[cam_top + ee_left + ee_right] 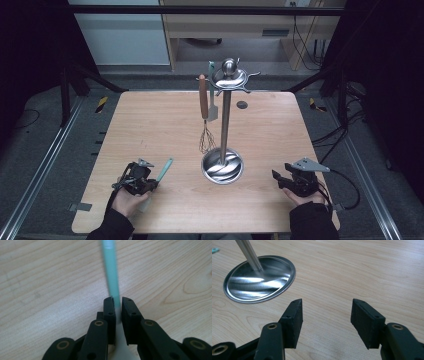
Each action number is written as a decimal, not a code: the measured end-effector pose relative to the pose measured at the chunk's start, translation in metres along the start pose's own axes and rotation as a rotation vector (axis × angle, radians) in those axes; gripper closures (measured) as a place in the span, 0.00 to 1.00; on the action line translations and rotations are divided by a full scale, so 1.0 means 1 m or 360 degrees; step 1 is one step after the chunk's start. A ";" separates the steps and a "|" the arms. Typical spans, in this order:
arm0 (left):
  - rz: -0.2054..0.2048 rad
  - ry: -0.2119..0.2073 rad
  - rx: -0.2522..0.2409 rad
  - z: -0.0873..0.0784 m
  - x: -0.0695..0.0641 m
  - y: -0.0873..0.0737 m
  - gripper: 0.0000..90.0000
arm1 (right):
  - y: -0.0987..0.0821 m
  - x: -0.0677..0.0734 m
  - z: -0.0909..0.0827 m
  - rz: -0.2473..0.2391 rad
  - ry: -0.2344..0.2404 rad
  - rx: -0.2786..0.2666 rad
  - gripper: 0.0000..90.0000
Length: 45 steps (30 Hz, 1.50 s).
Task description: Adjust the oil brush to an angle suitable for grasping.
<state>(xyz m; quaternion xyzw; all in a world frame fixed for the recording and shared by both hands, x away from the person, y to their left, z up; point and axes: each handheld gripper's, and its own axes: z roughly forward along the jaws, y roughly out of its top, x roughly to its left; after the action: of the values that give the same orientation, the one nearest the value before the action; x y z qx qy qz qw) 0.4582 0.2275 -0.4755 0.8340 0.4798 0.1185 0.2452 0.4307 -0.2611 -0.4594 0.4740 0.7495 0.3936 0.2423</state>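
Note:
A teal-handled utensil lies on the wooden table at the front left. My left gripper is shut on its handle. In the left gripper view the handle runs away from the pinching jaws of the left gripper. The utensil's near end is hidden under the hand. At the front right, my right gripper rests low over the table. Its jaws stand wide apart with nothing between them, as the right gripper view of the right gripper shows.
A steel utensil stand rises from a round base in the table's middle. From its top hooks hang a brown-handled whisk and a small spatula. A dark round hole sits behind the stand.

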 end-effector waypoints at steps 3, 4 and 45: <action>0.0050 0.0036 -0.0022 0.000 0.001 0.001 0.92 | 0.000 0.000 0.000 0.0003 -0.0001 -0.0001 0.48; 0.0072 0.0041 -0.0015 0.001 0.002 0.000 0.92 | 0.000 0.000 0.000 0.0003 0.0001 0.0001 0.48; 0.0083 0.0014 0.0045 -0.001 0.005 -0.003 0.92 | -0.001 -0.001 0.001 -0.0010 -0.0005 0.0013 0.47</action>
<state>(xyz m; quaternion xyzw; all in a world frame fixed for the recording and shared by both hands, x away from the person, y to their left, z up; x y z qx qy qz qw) 0.4580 0.2331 -0.4761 0.8491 0.4607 0.1218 0.2281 0.4312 -0.2620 -0.4602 0.4732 0.7522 0.3891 0.2428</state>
